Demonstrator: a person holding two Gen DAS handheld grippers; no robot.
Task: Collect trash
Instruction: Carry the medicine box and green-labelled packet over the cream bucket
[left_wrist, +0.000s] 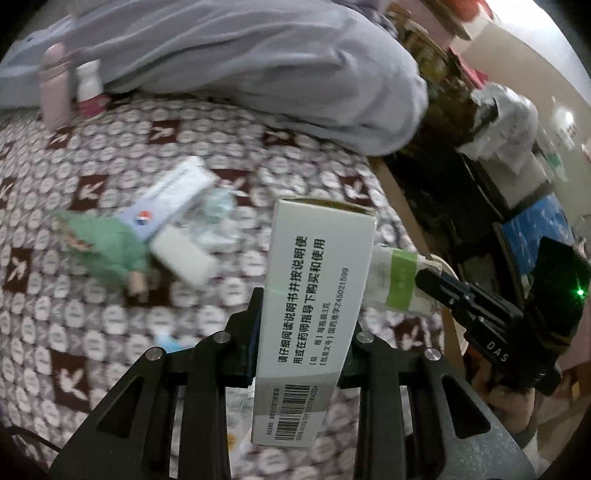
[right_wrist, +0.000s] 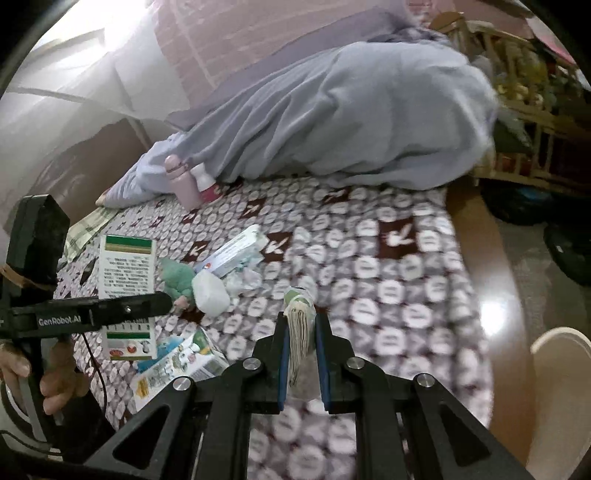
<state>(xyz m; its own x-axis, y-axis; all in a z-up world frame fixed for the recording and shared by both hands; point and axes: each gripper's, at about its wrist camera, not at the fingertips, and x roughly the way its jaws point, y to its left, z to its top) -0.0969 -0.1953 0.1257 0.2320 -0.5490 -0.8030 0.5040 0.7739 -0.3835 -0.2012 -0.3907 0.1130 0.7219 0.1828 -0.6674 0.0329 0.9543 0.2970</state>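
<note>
My left gripper (left_wrist: 306, 310) is shut on a tall white medicine box (left_wrist: 317, 302) with black print and a barcode, held upright above the patterned bedspread (left_wrist: 314, 170). To its right, my right gripper (left_wrist: 428, 280) pinches a white tube with a green band (left_wrist: 399, 280). In the right wrist view the right gripper (right_wrist: 301, 325) is shut on the tube's flattened end (right_wrist: 297, 299) between blue pads. At the left there, a hand holds the left gripper (right_wrist: 147, 304) with the box (right_wrist: 127, 266). Loose on the bed lie a blue-white carton (right_wrist: 236, 254), a white container (right_wrist: 210, 295) and crumpled wrap (right_wrist: 245, 280).
A green doll (right_wrist: 177, 277) lies by the pile, and another printed carton (right_wrist: 177, 362) sits nearer. A pink flask (right_wrist: 181, 181) and a white bottle (right_wrist: 205, 182) stand against a lilac blanket (right_wrist: 351, 122). The wooden bed edge (right_wrist: 480, 229) borders floor and clutter at right.
</note>
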